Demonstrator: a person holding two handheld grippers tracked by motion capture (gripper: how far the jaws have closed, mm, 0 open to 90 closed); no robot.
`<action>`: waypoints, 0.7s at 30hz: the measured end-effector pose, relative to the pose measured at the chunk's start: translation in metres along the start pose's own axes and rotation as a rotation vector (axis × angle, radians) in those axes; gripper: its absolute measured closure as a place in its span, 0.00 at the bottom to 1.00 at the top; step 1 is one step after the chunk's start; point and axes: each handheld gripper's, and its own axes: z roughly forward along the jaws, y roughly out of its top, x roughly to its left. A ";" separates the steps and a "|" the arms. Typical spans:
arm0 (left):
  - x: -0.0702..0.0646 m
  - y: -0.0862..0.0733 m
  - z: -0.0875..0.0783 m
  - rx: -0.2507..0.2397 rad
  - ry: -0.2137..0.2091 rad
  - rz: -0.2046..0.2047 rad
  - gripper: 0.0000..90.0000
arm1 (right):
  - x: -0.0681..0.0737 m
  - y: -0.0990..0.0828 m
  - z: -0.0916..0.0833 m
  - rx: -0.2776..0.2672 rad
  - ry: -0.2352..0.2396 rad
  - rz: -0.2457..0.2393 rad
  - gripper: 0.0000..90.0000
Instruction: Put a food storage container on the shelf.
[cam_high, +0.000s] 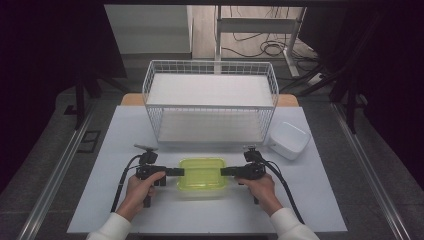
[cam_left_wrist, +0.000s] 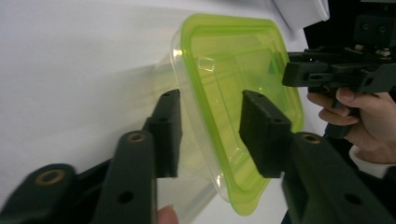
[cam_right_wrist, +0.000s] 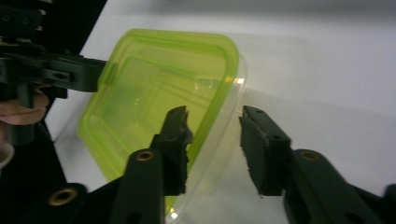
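The clear plastic container with a lime-green lid (cam_high: 201, 175) has no readable label. Left gripper (cam_high: 176, 171) and right gripper (cam_high: 226, 171) both sit spread wide, straddling its opposite rims.

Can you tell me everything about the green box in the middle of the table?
The box is a clear plastic tub with a see-through yellow-green lid that has rounded corners and a raised rim. The lid is on. Nothing can be seen inside it. It sits flat on the white table, in front of the wire rack. The left gripper has its open jaws around the box's left edge, one above the lid and one below the rim. The right gripper does the same on the right edge.
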 end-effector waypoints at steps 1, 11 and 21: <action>-0.001 0.000 0.001 0.000 -0.004 -0.008 0.69 | 0.000 0.000 0.001 0.004 0.012 0.010 0.74; -0.009 -0.004 -0.003 -0.059 -0.031 0.010 0.86 | -0.001 -0.002 -0.009 -0.033 0.056 0.100 0.87; -0.016 -0.005 -0.009 -0.071 -0.015 0.047 0.87 | 0.007 0.000 -0.015 -0.053 0.050 0.036 0.87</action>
